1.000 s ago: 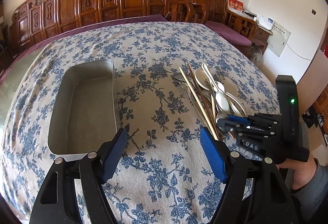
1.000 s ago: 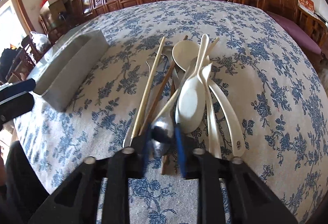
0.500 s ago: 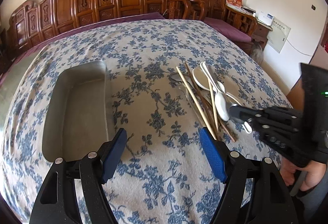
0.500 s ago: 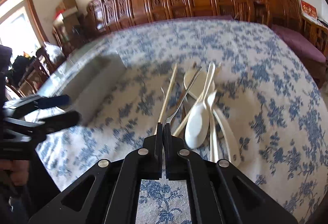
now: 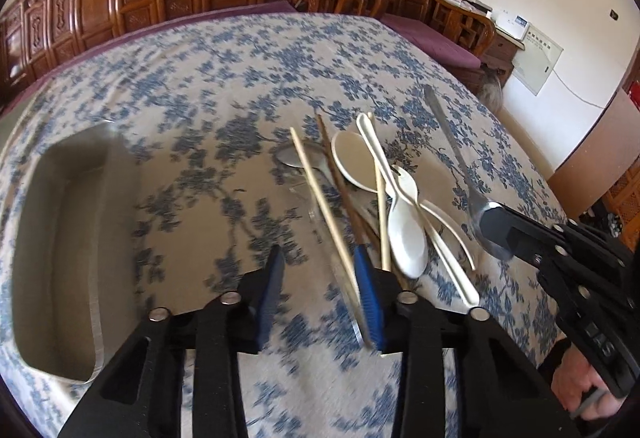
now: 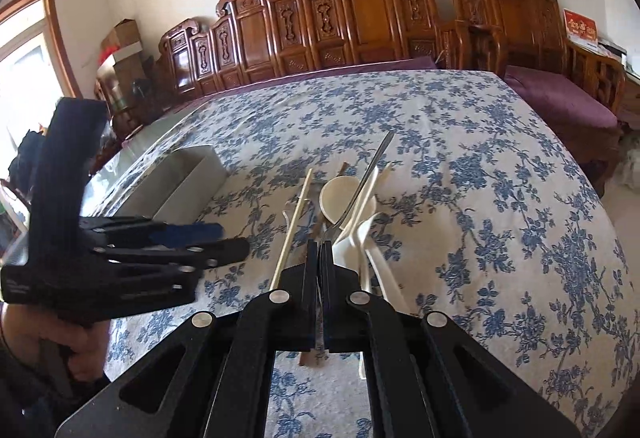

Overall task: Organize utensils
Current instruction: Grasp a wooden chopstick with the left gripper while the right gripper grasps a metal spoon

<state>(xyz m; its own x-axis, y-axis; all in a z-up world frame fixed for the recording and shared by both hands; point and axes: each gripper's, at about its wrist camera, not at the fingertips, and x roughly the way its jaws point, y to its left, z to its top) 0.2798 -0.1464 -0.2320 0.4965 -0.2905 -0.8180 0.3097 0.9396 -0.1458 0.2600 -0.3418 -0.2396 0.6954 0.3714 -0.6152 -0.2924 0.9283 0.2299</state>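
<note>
My right gripper [image 6: 320, 252] is shut on the bowl end of a metal spoon [image 6: 362, 181] and holds it above the table, handle pointing away; it also shows in the left wrist view [image 5: 450, 141]. My left gripper [image 5: 320, 278] is open and empty, low over the near ends of the chopsticks [image 5: 320, 197]. White plastic spoons [image 5: 404, 226], wooden chopsticks and another metal spoon [image 5: 292, 157] lie in a loose pile on the floral tablecloth. A metal tray [image 5: 100, 234] sits at the left, empty.
The round table [image 6: 480, 165] carries a blue floral cloth. Carved wooden chairs [image 6: 360, 21] stand along its far side. A purple-cushioned bench [image 6: 560, 101] is at the right. The table edge drops off at right.
My right gripper has shut on the metal spoon and lifted it off the pile. My left gripper has moved right toward the chopsticks and narrowed its opening.
</note>
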